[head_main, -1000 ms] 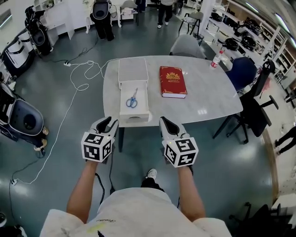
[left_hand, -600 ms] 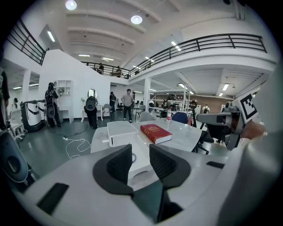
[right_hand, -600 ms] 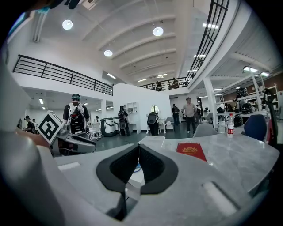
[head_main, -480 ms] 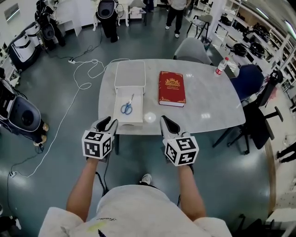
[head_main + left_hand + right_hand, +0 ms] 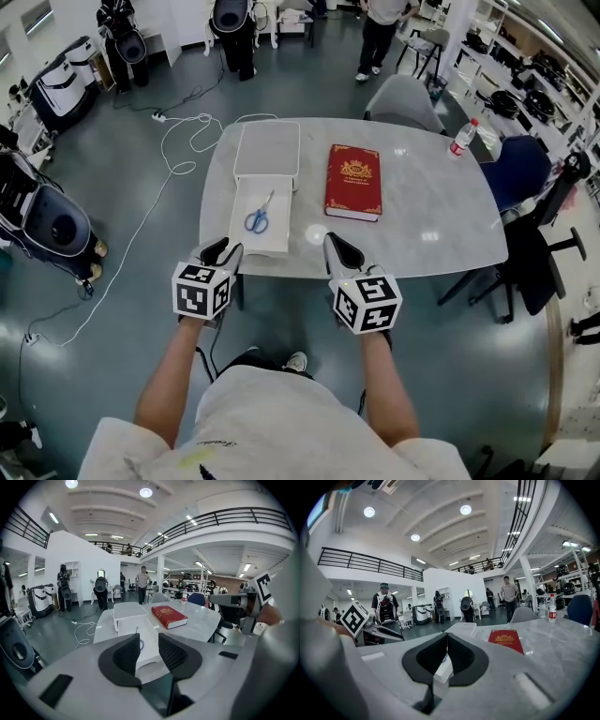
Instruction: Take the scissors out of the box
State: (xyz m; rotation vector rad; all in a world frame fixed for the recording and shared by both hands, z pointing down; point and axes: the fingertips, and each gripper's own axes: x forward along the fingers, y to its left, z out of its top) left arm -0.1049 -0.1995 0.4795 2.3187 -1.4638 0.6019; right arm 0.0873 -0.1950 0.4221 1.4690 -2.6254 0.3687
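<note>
We list scissors [image 5: 256, 218] in box [image 5: 277, 234], worktop [image 5: 422, 206] near-left edge: likely light, rigid, slick, best pinched at handles; left tongs [image 5: 221, 251] parted, right tongs [image 5: 339, 248] closed.

Place: likely a lab hall | railed balcony [image 5: 370, 560] above right claw [image 5: 446, 639] | shelves [image 5: 514, 73], floor cable [image 5: 178, 169] beyond it

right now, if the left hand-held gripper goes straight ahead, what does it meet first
Most likely the near end of the box, seen between the left hand-held gripper's open jaws; the scissors lie further in. Depth is unclear.
</note>
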